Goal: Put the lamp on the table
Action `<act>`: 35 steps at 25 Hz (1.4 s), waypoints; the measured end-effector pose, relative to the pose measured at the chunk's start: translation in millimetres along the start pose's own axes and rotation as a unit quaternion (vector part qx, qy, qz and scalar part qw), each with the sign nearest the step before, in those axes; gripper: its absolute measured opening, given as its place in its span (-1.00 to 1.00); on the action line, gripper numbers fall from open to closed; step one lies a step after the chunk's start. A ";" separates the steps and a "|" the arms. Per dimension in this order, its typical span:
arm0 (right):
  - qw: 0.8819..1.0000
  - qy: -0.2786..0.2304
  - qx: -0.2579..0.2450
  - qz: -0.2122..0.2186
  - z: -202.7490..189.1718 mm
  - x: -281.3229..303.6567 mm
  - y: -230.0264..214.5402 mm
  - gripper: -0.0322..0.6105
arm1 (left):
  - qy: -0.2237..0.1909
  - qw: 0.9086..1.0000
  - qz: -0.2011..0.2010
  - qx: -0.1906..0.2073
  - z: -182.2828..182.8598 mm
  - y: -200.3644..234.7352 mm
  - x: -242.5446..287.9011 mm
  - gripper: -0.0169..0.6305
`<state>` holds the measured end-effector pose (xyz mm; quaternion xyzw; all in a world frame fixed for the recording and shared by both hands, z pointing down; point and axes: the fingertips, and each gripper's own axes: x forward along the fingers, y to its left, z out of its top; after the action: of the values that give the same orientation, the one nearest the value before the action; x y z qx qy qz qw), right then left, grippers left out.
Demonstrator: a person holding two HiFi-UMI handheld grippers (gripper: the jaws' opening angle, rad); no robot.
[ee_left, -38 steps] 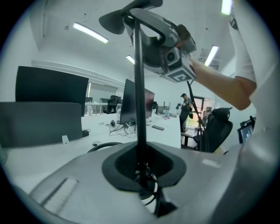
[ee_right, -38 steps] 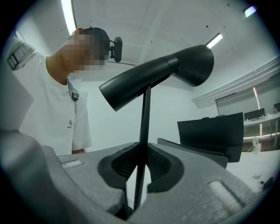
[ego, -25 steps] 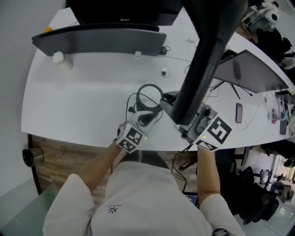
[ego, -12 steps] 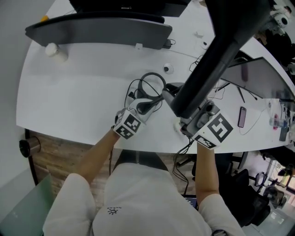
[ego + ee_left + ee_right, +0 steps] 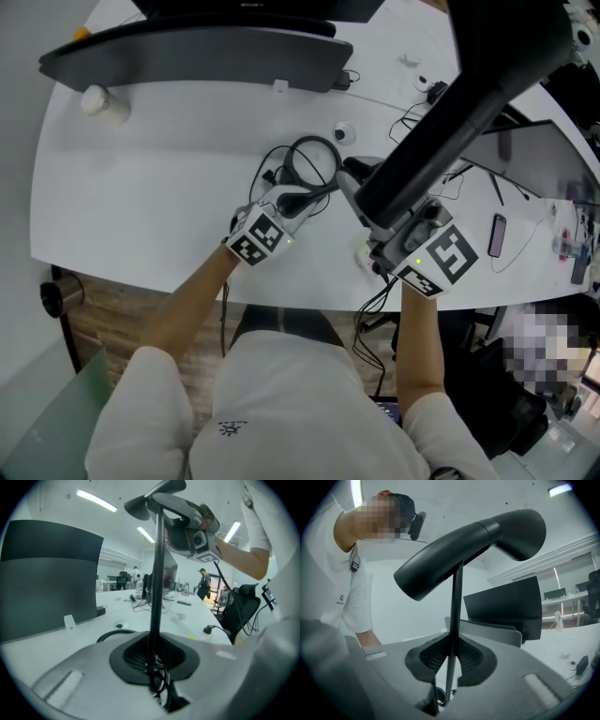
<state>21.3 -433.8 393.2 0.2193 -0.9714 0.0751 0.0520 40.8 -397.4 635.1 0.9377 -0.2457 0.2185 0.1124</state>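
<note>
The lamp has a thick dark head (image 5: 450, 122), a thin black stem (image 5: 157, 573) and a black ring base (image 5: 314, 159) that hangs low over the white table (image 5: 141, 187). My left gripper (image 5: 298, 199) is shut on the lower stem, where a black cable bunches. In the left gripper view the stem rises from the left gripper (image 5: 152, 656) to the head. My right gripper (image 5: 373, 225) is shut on the stem higher up. The right gripper view shows the stem (image 5: 454, 620) pinched in the right gripper (image 5: 450, 663), under the lamp head (image 5: 473, 545).
A curved grey monitor (image 5: 197, 52) stands at the table's back, a white bottle (image 5: 97, 103) beside it. A cable grommet (image 5: 343, 133), loose cables, a second screen (image 5: 539, 155) and a phone (image 5: 496, 234) lie to the right. A white plug (image 5: 366, 255) sits near the front edge.
Both grippers have carried the lamp farther in over the table and lower. The ring base has shifted toward the grommet. Both grips look the same.
</note>
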 end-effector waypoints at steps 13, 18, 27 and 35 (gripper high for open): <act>1.000 -0.007 0.003 0.001 3.0 20.0 -9.7 -0.78 | 0.011 1.000 -0.002 0.010 -2.4 29.9 -8.2 -0.84; 1.000 -0.008 0.000 -0.002 4.2 31.3 -9.7 -0.78 | 0.016 1.000 0.015 0.014 -3.8 49.7 -11.7 -0.84; 1.000 -0.018 0.004 -0.008 5.5 51.7 -11.9 -0.78 | 0.024 0.999 0.035 0.019 -6.6 78.2 -12.5 -0.84; 1.000 -0.018 -0.004 -0.014 7.2 73.4 -17.4 -0.79 | 0.031 0.998 0.044 0.020 -8.9 99.3 -12.7 -0.85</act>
<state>-37.6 -481.2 398.1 0.2337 -0.9693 0.0664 0.0365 -23.0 -474.1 647.2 0.9206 -0.2791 0.2572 0.0914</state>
